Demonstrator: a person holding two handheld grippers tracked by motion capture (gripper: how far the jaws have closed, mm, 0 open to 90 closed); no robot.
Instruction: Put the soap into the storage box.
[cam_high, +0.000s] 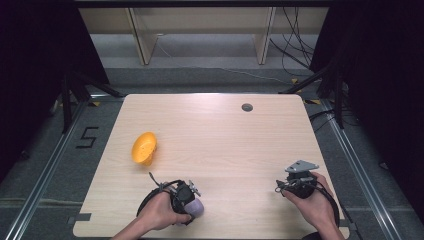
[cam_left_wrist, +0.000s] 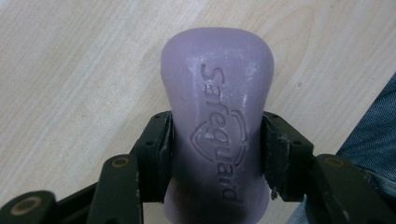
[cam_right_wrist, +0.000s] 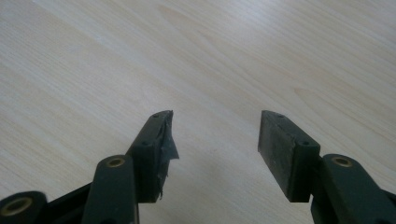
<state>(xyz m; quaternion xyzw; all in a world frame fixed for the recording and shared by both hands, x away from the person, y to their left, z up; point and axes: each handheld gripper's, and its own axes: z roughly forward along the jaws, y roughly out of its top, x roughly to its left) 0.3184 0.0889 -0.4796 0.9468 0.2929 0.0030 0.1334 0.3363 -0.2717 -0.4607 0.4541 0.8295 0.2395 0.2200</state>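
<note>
Purple soap bar, embossed with lettering, clamped at its narrowed waist between both pads of the left gripper, at the near left of the wooden table, its rounded end jutting beyond the fingertips. Right gripper at the near right, jaws parted and holding nothing, bare tabletop between them. Orange bowl tipped on its side, farther back on the left, well apart from both hands.
</note>
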